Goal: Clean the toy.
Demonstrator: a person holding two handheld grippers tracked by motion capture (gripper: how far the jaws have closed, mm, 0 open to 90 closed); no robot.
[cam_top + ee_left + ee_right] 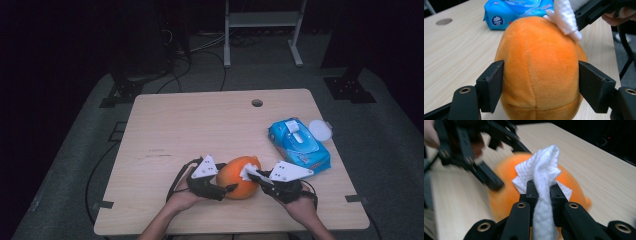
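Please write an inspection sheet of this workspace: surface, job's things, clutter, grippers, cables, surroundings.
Surface: light wooden table, with a round hole near its far edge.
Job's things: orange plush toy near the front edge; white wipe touching its top.
Clutter: blue wipes pack, white round lid beside it.
Grippers: left gripper shut on the orange plush toy; right gripper shut on the white wipe.
Cables: black cables trailing off the table's left side.
Surroundings: dark room, white frame behind the table.

orange plush toy (539, 70), white wipe (544, 175), blue packet (299, 145)
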